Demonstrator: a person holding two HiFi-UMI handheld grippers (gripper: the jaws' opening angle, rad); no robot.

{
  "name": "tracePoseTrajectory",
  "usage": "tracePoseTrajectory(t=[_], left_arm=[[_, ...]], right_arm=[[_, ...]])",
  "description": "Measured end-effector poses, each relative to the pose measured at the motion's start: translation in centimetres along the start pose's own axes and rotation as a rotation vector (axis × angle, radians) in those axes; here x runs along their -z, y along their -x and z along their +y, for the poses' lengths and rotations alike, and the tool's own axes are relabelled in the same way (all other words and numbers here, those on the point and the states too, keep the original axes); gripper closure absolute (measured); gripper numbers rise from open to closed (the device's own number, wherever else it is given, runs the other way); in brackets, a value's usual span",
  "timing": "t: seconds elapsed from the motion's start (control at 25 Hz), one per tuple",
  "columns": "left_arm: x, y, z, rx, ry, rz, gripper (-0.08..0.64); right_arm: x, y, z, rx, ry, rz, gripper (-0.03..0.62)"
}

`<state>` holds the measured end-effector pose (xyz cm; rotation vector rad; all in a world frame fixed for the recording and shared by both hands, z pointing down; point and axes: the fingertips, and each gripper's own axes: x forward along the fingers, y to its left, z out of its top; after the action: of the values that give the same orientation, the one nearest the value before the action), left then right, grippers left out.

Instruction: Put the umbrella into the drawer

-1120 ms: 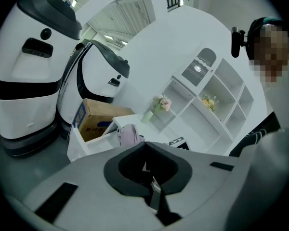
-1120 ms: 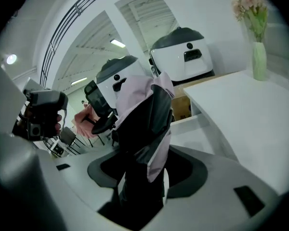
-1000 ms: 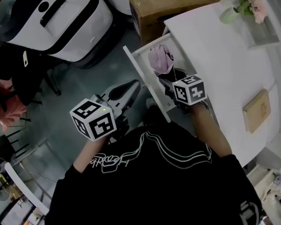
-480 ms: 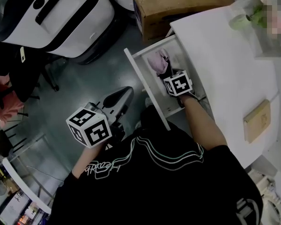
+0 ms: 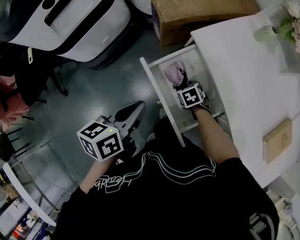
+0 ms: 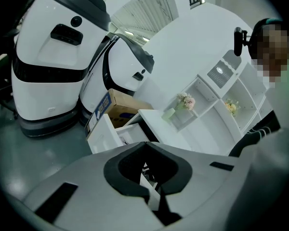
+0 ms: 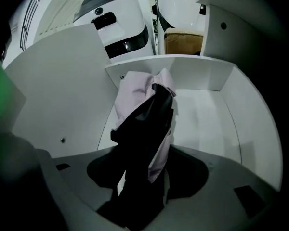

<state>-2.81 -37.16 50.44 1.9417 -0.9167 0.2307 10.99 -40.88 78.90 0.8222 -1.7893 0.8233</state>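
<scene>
Umbrella, folded, lilac w/ black, lies inside the open drawer, far end toward the drawer's back wall. Its near end is pinched btwn the right gripper fingers, held low in the drawer, prob. so it can be let go w/o a drop. Left gripper hangs over the floor, well apart from the drawer, fingers pressed together on nothing; looks idle. Count: 1 umbrella, 1 drawer pulled from the white desk, 2 grippers, 1 cardboard box beyond the drawer, 1 vase of flowers on the desk.
</scene>
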Motion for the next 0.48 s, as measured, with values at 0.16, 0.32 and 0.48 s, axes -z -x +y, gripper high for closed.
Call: tracePoseTrajectory(t=[0.16, 0.32, 0.48], left_arm=[[-0.1, 0.4, 0.4, -0.005, 0.010, -0.004, 0.540], [0.0, 0.5, 0.3, -0.003, 0.007, -0.003, 0.540], [0.3, 0.6, -0.1, 0.008, 0.008, 0.003, 0.540]], right_arm=[[0.5, -0.4, 0.6, -0.032, -0.026, 0.020, 0.351], [-0.3, -0.3, 0.3, -0.028, -0.012, -0.017, 0.349], [1.0, 0.2, 0.9, -0.033, -0.019, 0.018, 0.336]])
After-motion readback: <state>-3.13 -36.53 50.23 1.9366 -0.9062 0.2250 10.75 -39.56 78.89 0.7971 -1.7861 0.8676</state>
